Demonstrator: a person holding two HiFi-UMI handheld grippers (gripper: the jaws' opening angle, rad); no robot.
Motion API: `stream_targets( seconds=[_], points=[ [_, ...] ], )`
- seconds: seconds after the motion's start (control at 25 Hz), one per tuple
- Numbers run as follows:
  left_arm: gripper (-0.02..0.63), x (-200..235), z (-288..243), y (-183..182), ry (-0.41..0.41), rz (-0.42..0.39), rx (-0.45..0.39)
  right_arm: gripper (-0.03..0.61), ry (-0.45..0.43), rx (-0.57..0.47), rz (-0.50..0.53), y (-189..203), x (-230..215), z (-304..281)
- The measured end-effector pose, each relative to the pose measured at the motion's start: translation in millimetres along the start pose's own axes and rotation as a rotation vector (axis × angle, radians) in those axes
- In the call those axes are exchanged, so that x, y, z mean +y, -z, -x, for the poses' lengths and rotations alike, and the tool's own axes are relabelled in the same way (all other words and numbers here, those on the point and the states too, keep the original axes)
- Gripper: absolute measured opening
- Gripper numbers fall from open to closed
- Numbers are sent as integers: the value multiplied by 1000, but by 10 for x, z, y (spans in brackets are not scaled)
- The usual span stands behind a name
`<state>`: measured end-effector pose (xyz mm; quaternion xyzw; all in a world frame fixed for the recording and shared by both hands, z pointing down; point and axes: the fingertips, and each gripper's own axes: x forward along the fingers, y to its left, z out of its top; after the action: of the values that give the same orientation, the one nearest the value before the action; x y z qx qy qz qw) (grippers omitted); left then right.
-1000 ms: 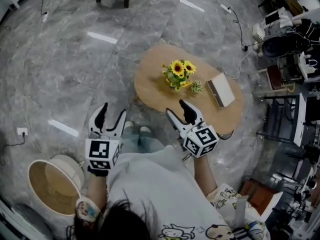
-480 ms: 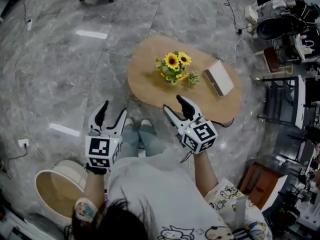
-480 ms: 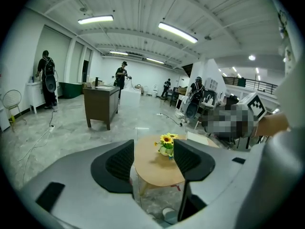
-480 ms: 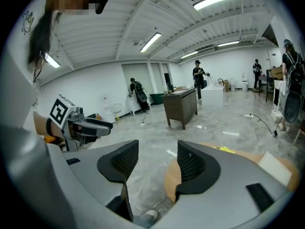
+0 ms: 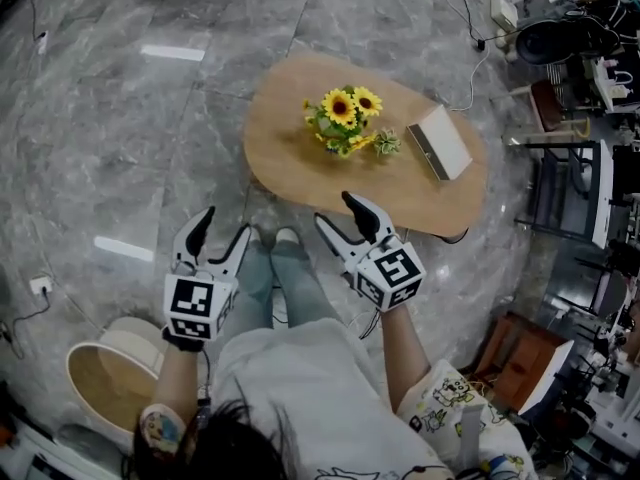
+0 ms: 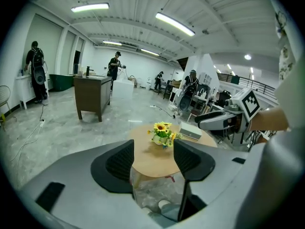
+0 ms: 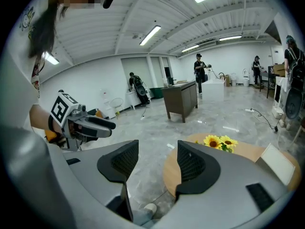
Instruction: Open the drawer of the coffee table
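Both claws are held out in the air, and nothing is touched by either. The left claw is seen with its jaws spread wide and nothing gripped; only floor and the near part of the bench are framed in the gap. The right claw is likewise opened wide and empty, its tips held close to the bench's near rim.

The bench, an oval wooden top, is found straight ahead of the right claw, and ahead and to the right of the left claw. On it, a bunch of sunflowers is set just beyond the right claw's tips, and a white box is laid further off to that claw's right. The drawer cannot be made out in any view; only the top is shown.

2 shoes are planted on the floor between the 2 claws. A round basket is seen behind the left claw, to its left.
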<state>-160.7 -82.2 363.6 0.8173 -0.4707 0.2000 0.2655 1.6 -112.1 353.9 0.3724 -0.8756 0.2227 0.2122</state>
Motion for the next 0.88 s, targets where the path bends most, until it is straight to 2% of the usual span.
stream_targets(
  seconds=[0.28, 0.68, 0.88],
  points=[
    [236, -17, -382, 343, 46, -18, 45, 221, -8, 36, -10, 394, -114, -221],
    [236, 22, -1001, 1118, 114, -98, 134, 221, -27, 83, -34, 1038, -188, -558],
    [236, 72, -1306, 1478, 128, -95, 159, 221, -44, 130, -16, 1430, -270, -742]
  ],
)
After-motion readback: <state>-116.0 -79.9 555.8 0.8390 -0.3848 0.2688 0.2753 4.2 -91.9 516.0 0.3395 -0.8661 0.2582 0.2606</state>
